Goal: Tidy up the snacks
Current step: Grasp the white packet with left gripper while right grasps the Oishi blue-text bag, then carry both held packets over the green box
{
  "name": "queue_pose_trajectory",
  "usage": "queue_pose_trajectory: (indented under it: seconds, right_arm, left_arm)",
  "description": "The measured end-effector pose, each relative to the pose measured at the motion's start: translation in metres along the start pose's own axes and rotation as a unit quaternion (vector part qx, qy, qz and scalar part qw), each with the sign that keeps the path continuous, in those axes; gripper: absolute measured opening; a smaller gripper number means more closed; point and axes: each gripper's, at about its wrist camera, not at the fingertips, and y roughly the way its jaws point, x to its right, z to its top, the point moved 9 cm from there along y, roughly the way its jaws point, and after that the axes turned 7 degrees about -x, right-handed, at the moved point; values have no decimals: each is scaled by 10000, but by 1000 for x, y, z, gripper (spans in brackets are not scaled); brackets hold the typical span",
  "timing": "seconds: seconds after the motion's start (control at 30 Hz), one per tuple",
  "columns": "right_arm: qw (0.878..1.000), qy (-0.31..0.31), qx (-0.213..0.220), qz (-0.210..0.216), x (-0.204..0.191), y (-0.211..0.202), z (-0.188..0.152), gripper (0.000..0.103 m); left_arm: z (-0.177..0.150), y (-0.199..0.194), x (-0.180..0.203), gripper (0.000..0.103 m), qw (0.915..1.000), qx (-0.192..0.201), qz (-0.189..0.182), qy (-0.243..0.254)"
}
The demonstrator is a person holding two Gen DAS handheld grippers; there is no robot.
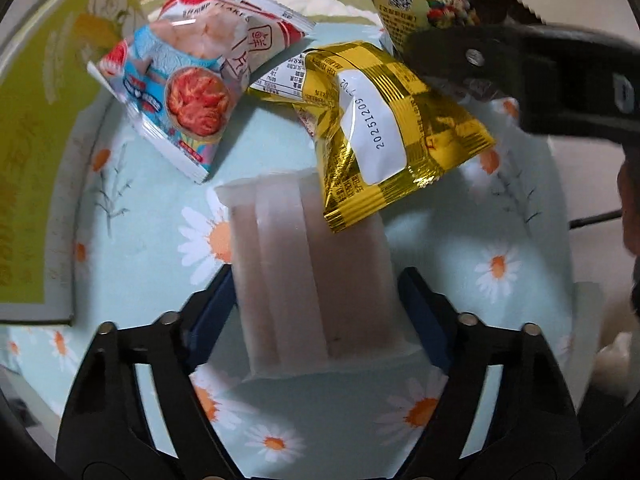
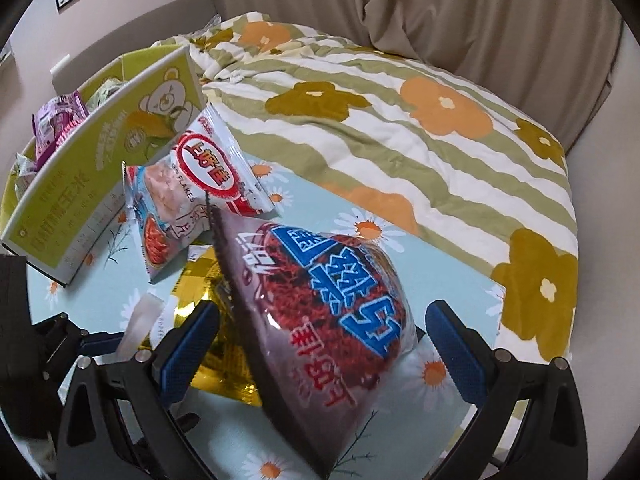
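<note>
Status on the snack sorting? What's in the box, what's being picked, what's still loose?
Done: a few packets, one purple, already sit in the green box. In hand: the left gripper straddles the pale wafer pack, contact unclear; the right gripper is open around the dark red bag. Left: the shrimp flakes packet and gold packet still lie on the daisy cloth.

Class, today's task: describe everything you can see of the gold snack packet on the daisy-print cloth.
The gold snack packet is a shiny, crinkled foil pouch in a gold checked pattern, with a white panel bearing a printed date code and small print. It looks sealed. It lies tilted, its lower end resting on the pale translucent wrapped pack, near the red-and-white shrimp flakes bag. In the right wrist view the dark red bag partly covers it.
</note>
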Motion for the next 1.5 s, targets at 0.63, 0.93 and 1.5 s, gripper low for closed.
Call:
queue_pose_trajectory:
  seconds: [0.63, 0.93, 1.5]
  right_arm:
    - [9998, -167, -82, 24, -5, 25, 14, 77]
    - [10000, -71, 16, -57, -3, 21, 14, 52]
    - [9970, 489, 593, -85, -26, -66, 10, 51]
  left_arm:
    - [-10, -8, -50, 62, 9989, -158, -4, -447]
    - [-11, -14, -82, 61, 9979, -89, -84, -638]
    - [-28, -134, -106, 60, 9951, 737, -307, -583]
